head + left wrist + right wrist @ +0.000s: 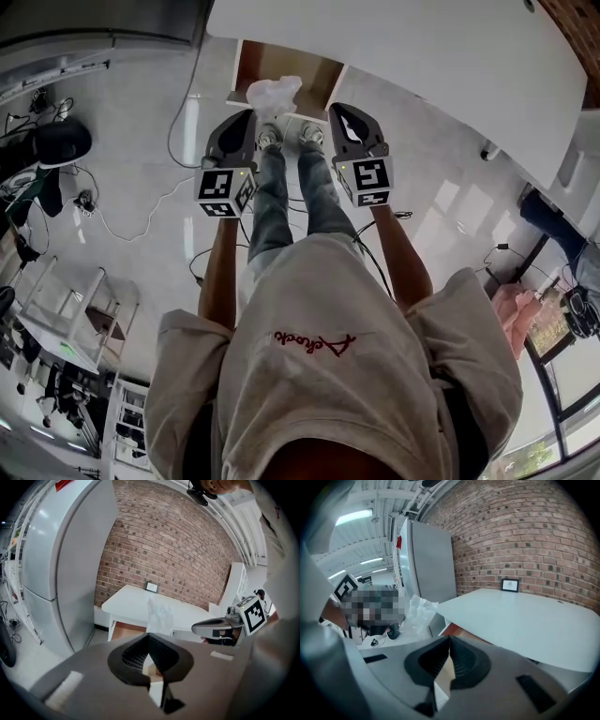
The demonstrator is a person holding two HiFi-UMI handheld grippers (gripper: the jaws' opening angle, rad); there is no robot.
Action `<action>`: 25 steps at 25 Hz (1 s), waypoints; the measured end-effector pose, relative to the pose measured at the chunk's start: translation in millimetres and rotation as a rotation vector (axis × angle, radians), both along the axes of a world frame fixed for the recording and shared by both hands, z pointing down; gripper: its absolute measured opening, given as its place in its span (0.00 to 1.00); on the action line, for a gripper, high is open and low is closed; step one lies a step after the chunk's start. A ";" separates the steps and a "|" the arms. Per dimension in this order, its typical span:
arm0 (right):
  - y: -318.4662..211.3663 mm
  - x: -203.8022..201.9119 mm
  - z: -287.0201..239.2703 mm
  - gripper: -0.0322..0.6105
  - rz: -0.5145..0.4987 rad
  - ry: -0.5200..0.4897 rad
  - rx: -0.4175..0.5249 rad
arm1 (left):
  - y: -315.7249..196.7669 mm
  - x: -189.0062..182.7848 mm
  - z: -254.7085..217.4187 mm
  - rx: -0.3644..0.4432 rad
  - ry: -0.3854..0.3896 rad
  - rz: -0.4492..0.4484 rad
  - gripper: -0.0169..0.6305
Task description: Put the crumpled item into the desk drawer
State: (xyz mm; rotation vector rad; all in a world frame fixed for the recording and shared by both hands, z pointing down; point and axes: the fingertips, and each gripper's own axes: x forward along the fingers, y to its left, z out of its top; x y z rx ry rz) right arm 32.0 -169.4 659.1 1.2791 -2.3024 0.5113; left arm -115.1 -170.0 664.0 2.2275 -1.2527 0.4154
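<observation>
Left gripper [149,635] pinching crumpled plastic [159,613]; right gripper [450,639] pressed together, empty. Carry step. Next: lower plastic into open drawer [314,80], upper centre, then release.

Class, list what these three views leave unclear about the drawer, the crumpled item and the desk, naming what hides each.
Inside of the drawer: in the head view, partly covered by the crumpled plastic; in the gripper views, mostly behind the left gripper and right gripper.
Small frame on the desk: too small to read in either gripper view.
Desk's far edge: cut off by the head view's top border.
</observation>
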 end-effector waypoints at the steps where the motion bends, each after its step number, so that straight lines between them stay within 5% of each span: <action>1: 2.6 0.7 2.8 0.07 -0.002 -0.001 -0.007 | 2.7 0.8 3.9 -0.009 -0.001 -0.001 0.04; 25: 36.6 33.5 71.5 0.07 0.021 0.025 -0.097 | -10.9 31.9 127.3 -0.147 -0.036 0.107 0.04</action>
